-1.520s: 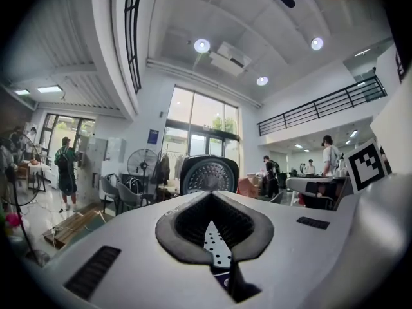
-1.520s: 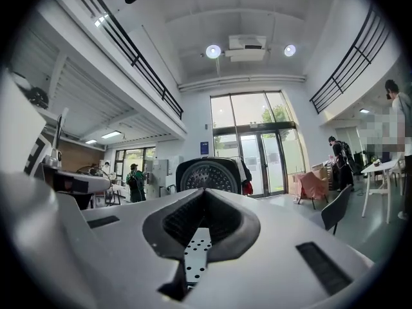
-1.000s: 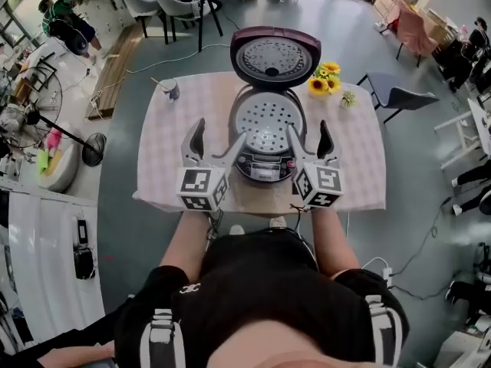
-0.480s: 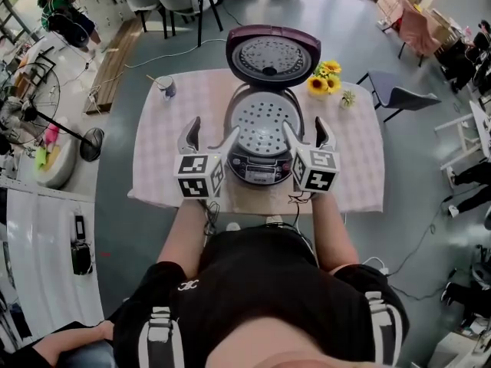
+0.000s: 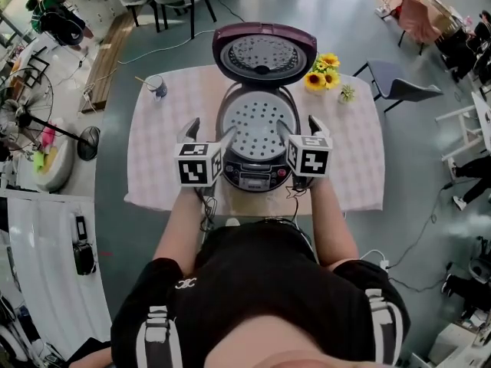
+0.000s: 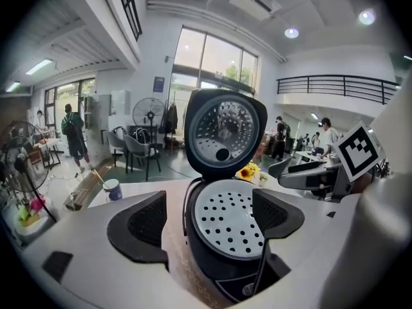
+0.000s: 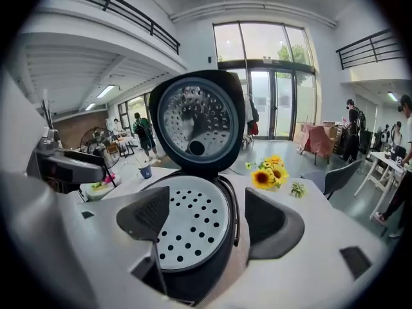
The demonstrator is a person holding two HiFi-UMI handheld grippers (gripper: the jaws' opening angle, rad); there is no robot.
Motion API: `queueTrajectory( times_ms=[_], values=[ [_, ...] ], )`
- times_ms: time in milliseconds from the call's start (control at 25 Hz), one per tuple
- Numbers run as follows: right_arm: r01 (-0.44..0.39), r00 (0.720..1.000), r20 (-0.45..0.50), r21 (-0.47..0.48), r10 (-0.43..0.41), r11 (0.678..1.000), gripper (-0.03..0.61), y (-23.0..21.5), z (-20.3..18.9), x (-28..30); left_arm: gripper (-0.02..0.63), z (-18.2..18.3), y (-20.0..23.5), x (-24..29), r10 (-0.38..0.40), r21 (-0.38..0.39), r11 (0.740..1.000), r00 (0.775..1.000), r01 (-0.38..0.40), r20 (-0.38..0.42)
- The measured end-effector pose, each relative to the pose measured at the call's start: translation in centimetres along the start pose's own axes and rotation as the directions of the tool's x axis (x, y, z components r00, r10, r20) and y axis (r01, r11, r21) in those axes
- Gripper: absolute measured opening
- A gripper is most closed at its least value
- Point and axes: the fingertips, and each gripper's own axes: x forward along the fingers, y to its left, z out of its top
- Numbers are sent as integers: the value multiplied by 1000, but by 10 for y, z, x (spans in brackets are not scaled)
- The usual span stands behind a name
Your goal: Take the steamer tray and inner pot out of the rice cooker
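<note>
Within the last second the left gripper (image 5: 207, 131) and right gripper (image 5: 301, 126) were brought closer to the cooker (image 5: 257, 176), each empty with its jaws spread wide about 1 side of the rim, so a grasp of the tray (image 5: 258, 125) was judged near. The tray, pale, round and perforated, was seen seated flat in the cooker under the raised lid (image 5: 263, 52); the pot was hidden beneath.

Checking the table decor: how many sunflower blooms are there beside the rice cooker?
3 sunflowers, bunched together just right of the raised lid. In the right gripper view, one bloom is nearest, one is just beside it, and one is behind. More may be hidden behind them.
</note>
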Motion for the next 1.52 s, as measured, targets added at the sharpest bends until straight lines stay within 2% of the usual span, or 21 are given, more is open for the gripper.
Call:
queueTrajectory(
  times_ms=[200,480,760,880,1040,1160,1200,1280,1360,1440,1520],
  values=[
    [20,994,-111,-16,-21,1000,347,-12,-10,30,413,-5,3,33,-29,-4,1000,995,28,-97],
    [5,970,-242,1,-5,1000,345,-19,-15,70,413,-22,12,77,-41,-14,999,964,39,-264],
    [35,906,-423,4,-30,999,344,-28,-51,89,413,-50,22,102,-34,-52,999,914,14,-405],
    [74,869,-489,-33,-81,997,342,-38,-64,91,411,-61,27,109,-25,-73,997,893,-10,-450],
    [75,868,-487,-59,-94,995,321,-38,-63,102,402,-73,37,118,17,-68,996,871,-58,-491],
    [77,869,-484,-78,-106,994,246,-37,-67,108,362,-88,46,119,93,11,995,845,-103,-527],
    [85,866,-485,-88,-117,992,219,-39,-69,108,346,-91,47,118,103,15,994,840,-112,-532],
    [101,865,-483,-102,-138,990,153,-45,-71,108,292,-92,47,116,96,-12,993,841,-121,-533],
    [102,867,-479,-97,-136,990,140,-47,-70,107,263,-92,41,117,70,-41,993,841,-108,-537],
    [98,872,-473,-88,-128,991,137,-46,-70,107,226,-90,43,114,97,-10,992,835,-122,-542],
    [99,878,-463,-76,-123,992,135,-47,-68,104,212,-87,41,113,103,0,993,840,-122,-533]
  ],
)
